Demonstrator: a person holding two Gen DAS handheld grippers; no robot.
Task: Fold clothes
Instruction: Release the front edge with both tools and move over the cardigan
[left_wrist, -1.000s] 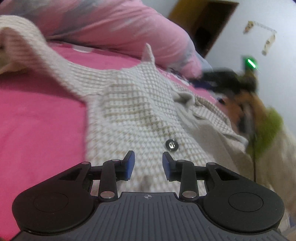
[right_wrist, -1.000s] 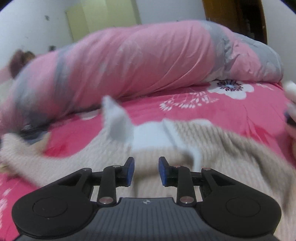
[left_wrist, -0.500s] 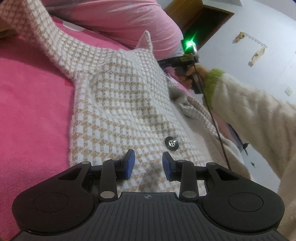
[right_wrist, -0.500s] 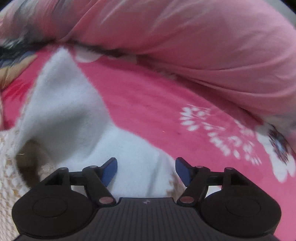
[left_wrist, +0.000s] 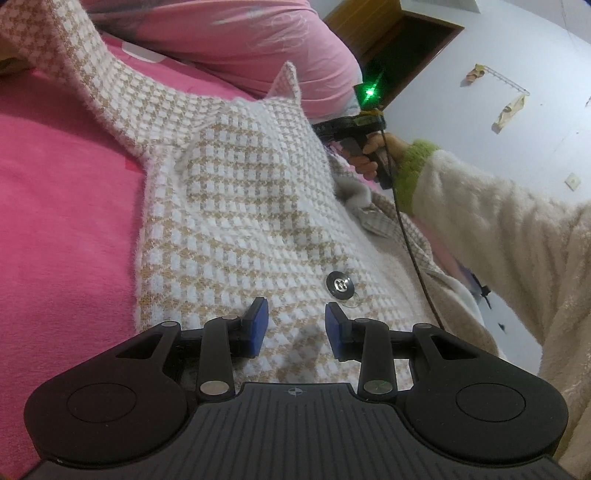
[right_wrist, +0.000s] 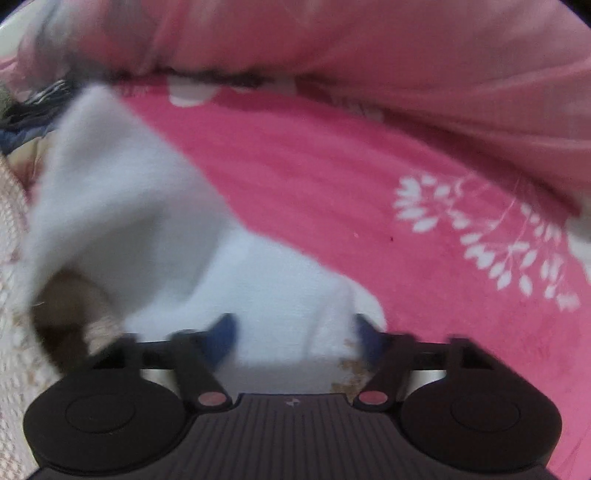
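- On the pink bed (left_wrist: 62, 206) lies a checked beige-and-white knitted jacket (left_wrist: 236, 206), spread with its front up and one sleeve (left_wrist: 92, 77) running off toward the upper left.
- Behind it a big pink duvet (left_wrist: 236, 40) is bunched along the far side of the bed.
- Low over the jacket's front panel sits the left gripper (left_wrist: 295, 330); its blue pads stand a little apart with only flat cloth below them, pinching nothing.
- A metal button (left_wrist: 341, 284) lies on the cloth just beyond the right-hand pad.
- Across the jacket, the person's right hand (left_wrist: 369, 155) holds the other tool by its grip, a green light glowing on top, and a cream fleece sleeve with a green cuff (left_wrist: 415, 173) follows it.
- From the right wrist camera, the right gripper (right_wrist: 295, 338) is blurred and its jaws are closing around the jacket's white lining (right_wrist: 155, 206) at the edge.
- Whether the pads press the cloth yet, I cannot tell.
- Pink sheet with white leaf print (right_wrist: 487, 236) fills the area to the right.
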